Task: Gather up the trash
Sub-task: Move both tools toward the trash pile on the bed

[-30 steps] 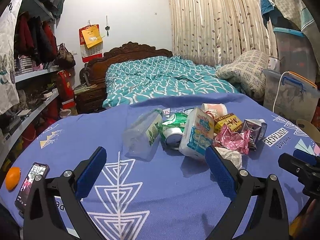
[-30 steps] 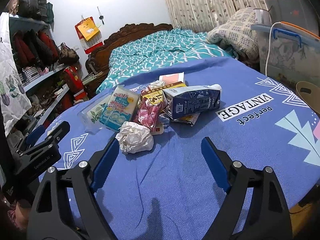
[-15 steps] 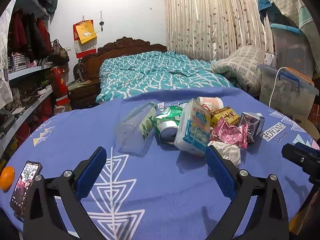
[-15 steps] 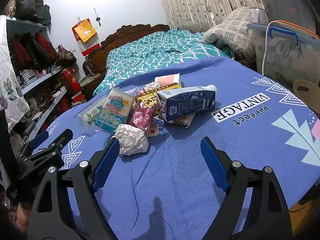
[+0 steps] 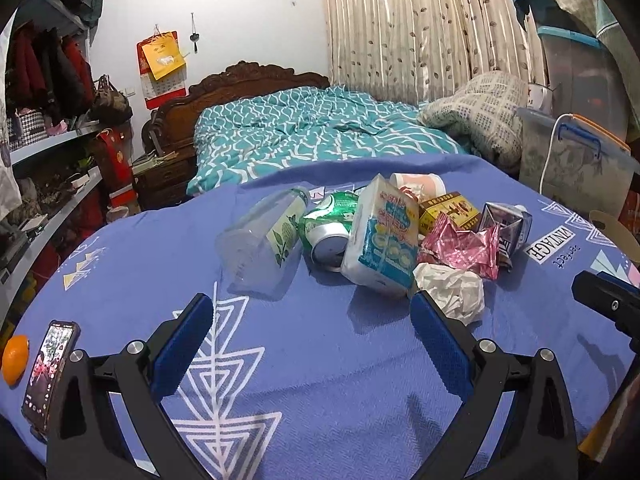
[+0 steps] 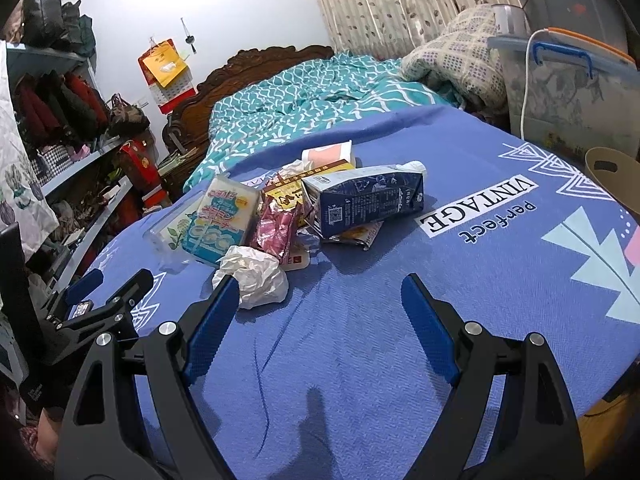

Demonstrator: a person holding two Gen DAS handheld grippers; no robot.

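Two grippers over a blue patterned cloth (image 5: 320, 360), both spread wide with nothing between the pads. Left gripper (image 5: 310, 318) just short of the trash pile, right fingertip almost against the crumpled white paper (image 5: 452, 290). Right gripper (image 6: 320, 298) also near that crumpled white paper (image 6: 256, 274), left fingertip right beside it, maybe touching, hard to tell.

Everything else placed off that paper ball: pink foil wrapper (image 5: 460, 246) directly behind it and touching. Tissue pack (image 5: 382, 236) just to its left in the left view, leaning on a green can (image 5: 330, 226). Clear plastic bottle (image 5: 262, 240) further left, lying on its side, cap pointing away. Yellow carton (image 5: 448, 208) behind the wrapper. Dark blue milk carton (image 6: 364, 200) beyond and to the right, on its side, near the "VINTAGE" print. Pale cup (image 6: 328, 152) at the far back of the pile.

Way off to the left of the paper: a phone (image 5: 48, 368) with its screen lit and an orange (image 5: 15, 354) at the cloth's edge.
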